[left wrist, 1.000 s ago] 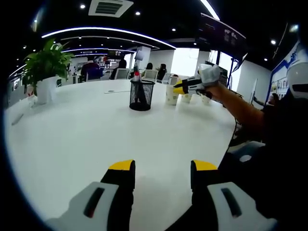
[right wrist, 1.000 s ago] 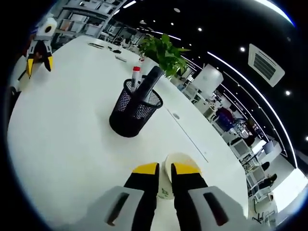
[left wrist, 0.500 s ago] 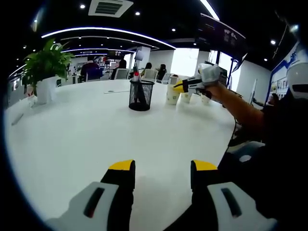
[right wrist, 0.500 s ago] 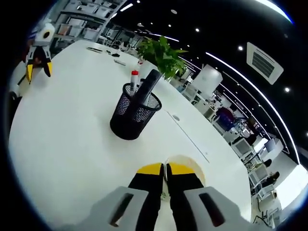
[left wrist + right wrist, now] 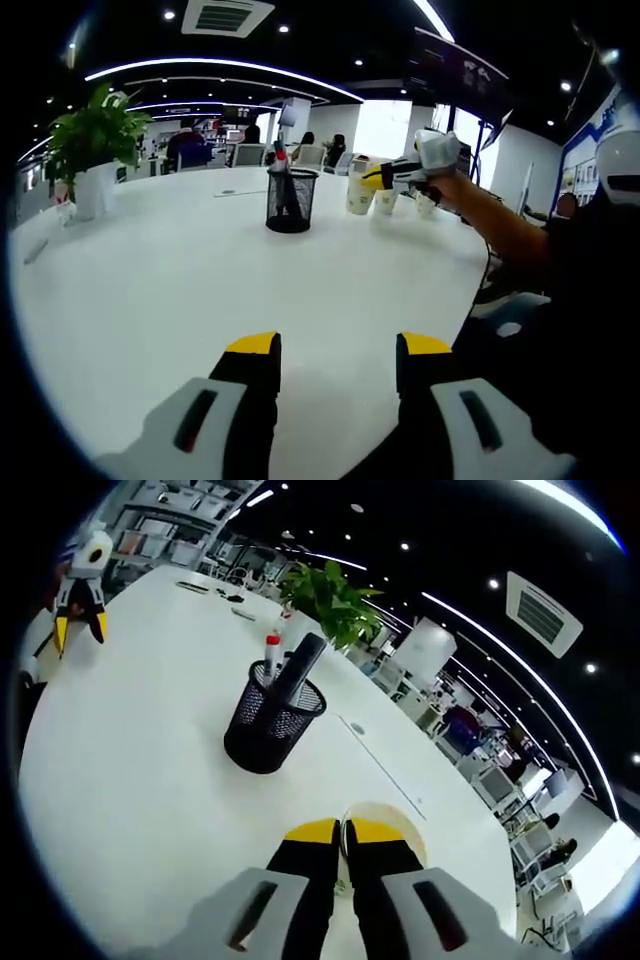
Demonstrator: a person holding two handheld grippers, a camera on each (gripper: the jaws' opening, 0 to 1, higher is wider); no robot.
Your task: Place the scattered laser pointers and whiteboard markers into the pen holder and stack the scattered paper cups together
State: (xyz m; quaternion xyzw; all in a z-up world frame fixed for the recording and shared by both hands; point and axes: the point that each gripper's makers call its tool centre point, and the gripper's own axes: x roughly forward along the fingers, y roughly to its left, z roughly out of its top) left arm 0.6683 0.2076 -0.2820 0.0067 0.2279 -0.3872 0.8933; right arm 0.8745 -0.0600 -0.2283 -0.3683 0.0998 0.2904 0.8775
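Note:
A black mesh pen holder (image 5: 289, 201) (image 5: 273, 725) stands on the white table (image 5: 150, 280) with a red-capped marker (image 5: 271, 650) and a dark pointer (image 5: 298, 665) upright in it. My right gripper (image 5: 342, 832) is shut on the rim of a paper cup (image 5: 395, 825); in the left gripper view that gripper (image 5: 376, 178) holds the cup (image 5: 359, 195) beside two more paper cups (image 5: 387, 202) to the right of the holder. My left gripper (image 5: 338, 345) hangs open over the near table edge with nothing between its fingers, and it appears far left in the right gripper view (image 5: 78, 625).
A potted green plant (image 5: 92, 140) (image 5: 328, 598) stands at the table's far left side. A person's sleeve (image 5: 505, 225) reaches in from the right. Chairs and seated people are beyond the table's far edge. Small dark items (image 5: 215, 586) lie at the far end.
The right gripper's jaws closed from a small gap onto the cup rim, and the cup has lifted slightly. The left gripper has stayed still.

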